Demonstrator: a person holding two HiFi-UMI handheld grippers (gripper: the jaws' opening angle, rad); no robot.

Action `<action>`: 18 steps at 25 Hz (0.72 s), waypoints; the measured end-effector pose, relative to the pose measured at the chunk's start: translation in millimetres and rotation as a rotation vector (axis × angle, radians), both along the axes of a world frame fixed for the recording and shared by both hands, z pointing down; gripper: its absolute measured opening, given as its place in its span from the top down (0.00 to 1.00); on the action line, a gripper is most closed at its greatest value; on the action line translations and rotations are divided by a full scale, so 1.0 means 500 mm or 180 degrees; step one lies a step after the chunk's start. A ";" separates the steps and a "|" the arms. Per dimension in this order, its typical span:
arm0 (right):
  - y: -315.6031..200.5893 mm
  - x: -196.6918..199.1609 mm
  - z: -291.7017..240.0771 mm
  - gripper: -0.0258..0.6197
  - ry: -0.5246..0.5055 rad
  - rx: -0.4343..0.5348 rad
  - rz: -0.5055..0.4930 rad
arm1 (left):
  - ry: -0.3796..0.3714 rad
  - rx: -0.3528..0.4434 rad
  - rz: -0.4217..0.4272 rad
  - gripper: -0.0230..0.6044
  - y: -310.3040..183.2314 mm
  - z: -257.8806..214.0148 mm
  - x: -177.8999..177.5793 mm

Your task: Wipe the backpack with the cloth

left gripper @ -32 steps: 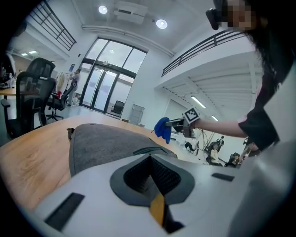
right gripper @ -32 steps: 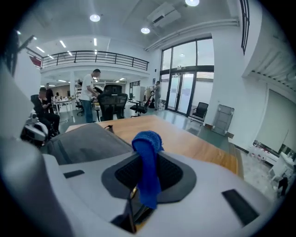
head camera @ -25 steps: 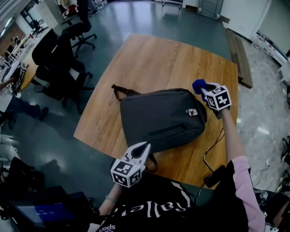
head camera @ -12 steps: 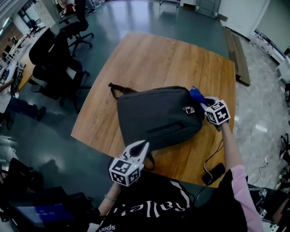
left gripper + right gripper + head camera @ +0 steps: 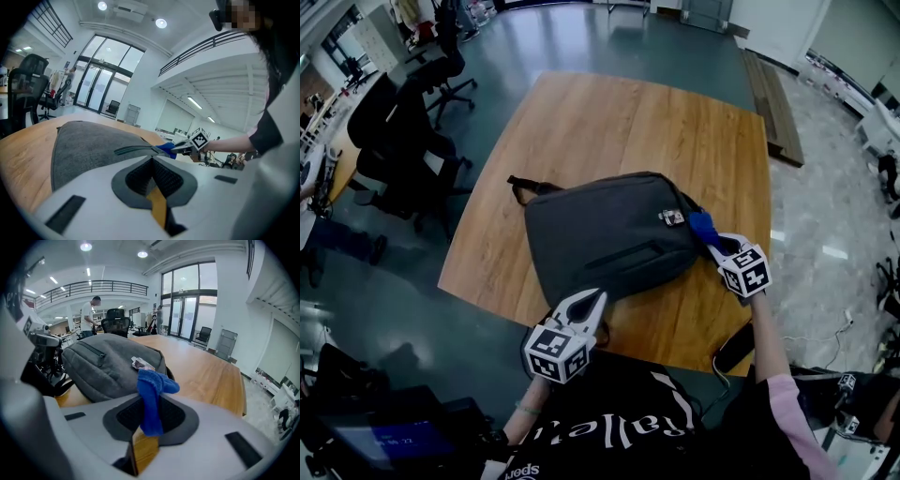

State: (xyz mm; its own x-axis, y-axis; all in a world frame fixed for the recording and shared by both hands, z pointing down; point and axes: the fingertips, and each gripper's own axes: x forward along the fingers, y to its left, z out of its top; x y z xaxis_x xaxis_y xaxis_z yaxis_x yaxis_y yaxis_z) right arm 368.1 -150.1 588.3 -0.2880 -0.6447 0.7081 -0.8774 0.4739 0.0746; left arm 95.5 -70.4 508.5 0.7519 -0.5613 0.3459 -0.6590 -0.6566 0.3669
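A grey backpack (image 5: 609,234) lies flat in the middle of the wooden table (image 5: 609,112), its handle to the left and a small label (image 5: 671,217) near its right end. The right gripper (image 5: 717,242) is just beside that right end, its jaws clamped on a blue cloth (image 5: 704,226) that sticks out past the tips toward the bag. Whether the cloth touches the fabric cannot be told. The left gripper (image 5: 589,305) hovers at the near edge of the table by the backpack's near side, with its jaws drawn together and nothing between them. A black device (image 5: 731,349) lies at the near right edge. Office chairs (image 5: 398,131) stand far left.
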 end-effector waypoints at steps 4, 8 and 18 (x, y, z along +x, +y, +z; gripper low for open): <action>0.072 -0.008 -0.009 0.86 -0.0177 0.0065 0.0228 | 0.0009 0.0020 0.0032 0.97 0.022 -0.002 0.021; 0.146 -0.032 -0.017 0.86 -0.0444 0.0120 0.0384 | 0.0015 0.0038 0.0052 0.97 0.052 -0.004 0.045; 0.220 -0.153 -0.028 0.86 -0.0936 0.0162 0.0421 | -0.0104 -0.0019 0.0027 0.97 0.089 0.018 0.024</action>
